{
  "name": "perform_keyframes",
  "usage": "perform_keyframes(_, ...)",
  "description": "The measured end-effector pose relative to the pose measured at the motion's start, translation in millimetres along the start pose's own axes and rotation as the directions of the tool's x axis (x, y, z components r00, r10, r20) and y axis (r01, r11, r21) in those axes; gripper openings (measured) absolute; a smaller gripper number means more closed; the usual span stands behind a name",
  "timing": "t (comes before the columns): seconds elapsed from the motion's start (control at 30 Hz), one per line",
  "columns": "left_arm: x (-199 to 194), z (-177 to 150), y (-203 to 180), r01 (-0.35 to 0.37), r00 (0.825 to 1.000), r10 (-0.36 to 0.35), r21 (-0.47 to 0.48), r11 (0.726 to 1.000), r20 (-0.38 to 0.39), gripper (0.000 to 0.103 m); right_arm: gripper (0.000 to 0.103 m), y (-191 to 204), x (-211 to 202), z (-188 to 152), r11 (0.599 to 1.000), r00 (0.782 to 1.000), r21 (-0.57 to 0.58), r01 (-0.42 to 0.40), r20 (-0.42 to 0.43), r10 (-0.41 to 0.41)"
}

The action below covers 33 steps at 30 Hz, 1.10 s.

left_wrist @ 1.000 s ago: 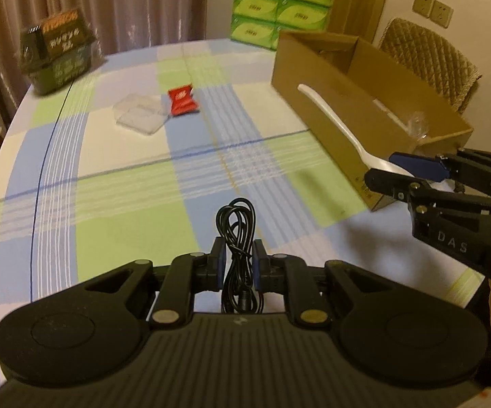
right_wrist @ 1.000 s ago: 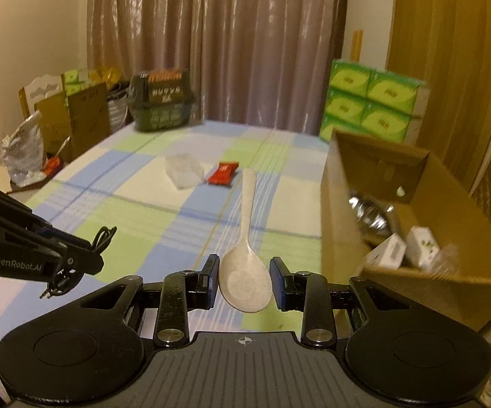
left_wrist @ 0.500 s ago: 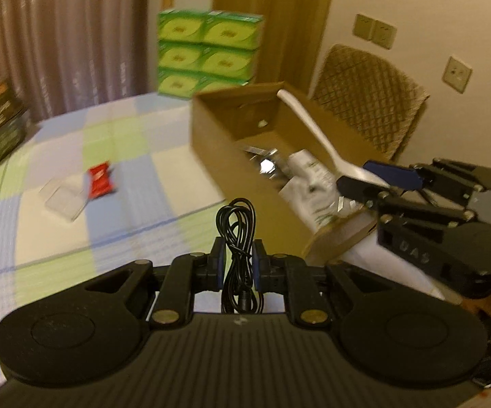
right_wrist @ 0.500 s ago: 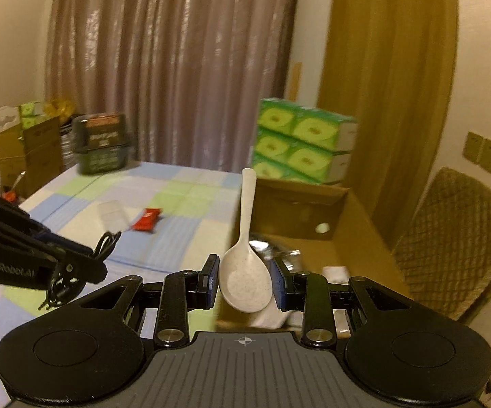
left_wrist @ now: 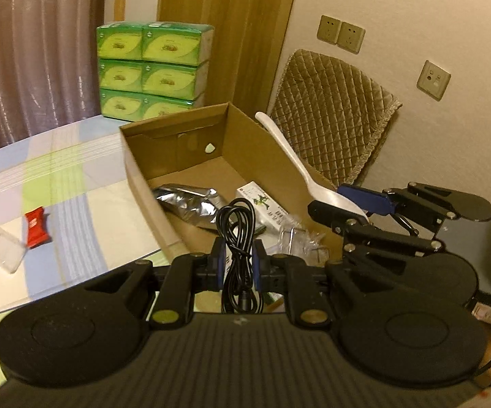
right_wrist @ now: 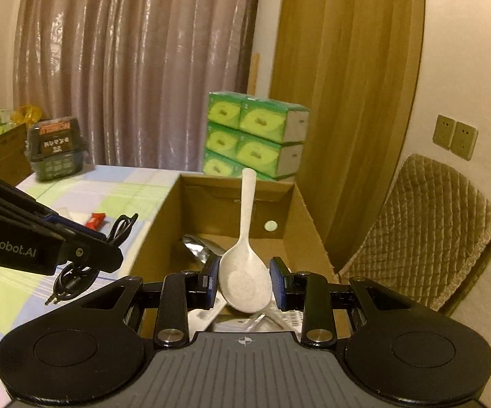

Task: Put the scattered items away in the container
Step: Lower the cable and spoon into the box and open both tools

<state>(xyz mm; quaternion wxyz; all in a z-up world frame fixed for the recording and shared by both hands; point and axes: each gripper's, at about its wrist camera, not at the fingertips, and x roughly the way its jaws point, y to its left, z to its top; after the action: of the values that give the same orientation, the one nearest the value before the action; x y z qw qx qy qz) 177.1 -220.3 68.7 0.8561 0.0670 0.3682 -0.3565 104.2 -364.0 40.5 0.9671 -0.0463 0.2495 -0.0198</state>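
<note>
We have both loads at the cardboard box (left_wrist: pixel 177 156), ready to drop. Our left gripper (left_wrist: pixel 238 265) clamps the coiled black cable (left_wrist: pixel 237 238) over the box's 6 o'clock end; our right gripper (right_wrist: pixel 244 280) pinches the white spoon (right_wrist: pixel 245 255) by its bowl, handle toward 12 o'clock. The red packet (left_wrist: pixel 36 227) and clear case (left_wrist: pixel 2 250) lie at 9 o'clock on the table (left_wrist: pixel 75 183).

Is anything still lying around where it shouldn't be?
Yes. A red snack packet and a clear plastic case lie loose on the checked tablecloth, outside the cardboard box that holds the other items.
</note>
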Motion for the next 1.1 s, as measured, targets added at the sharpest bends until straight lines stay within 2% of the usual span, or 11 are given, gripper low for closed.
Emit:
perform_keyframes(0.43, 41, 11, -2, -0.002, 1.000, 0.002, -0.006, 1.000, -0.020, 0.012, 0.029, -23, 25, -6, 1.000, 1.000, 0.024, 0.006, -0.017, -0.005)
perform_keyframes(0.53, 46, 11, 4, -0.030, 1.000, 0.029, -0.032, 0.999, -0.011, 0.030, 0.029, -27, 28, -7, 1.000, 1.000, 0.027, 0.009, -0.021, -0.008)
perform_keyframes(0.93, 28, -8, 25, -0.072, 0.997, 0.072, -0.062, 0.996, 0.002, 0.031, 0.029, -22, 34, -11, 1.000, 0.999, 0.028, -0.002, -0.037, 0.003)
perform_keyframes(1.1, 17, -12, 32, -0.084, 0.996, 0.085, -0.068, 0.994, 0.010, 0.033, 0.029, -20, 38, -6, 0.998, 1.000, 0.058, -0.016, -0.008, 0.017)
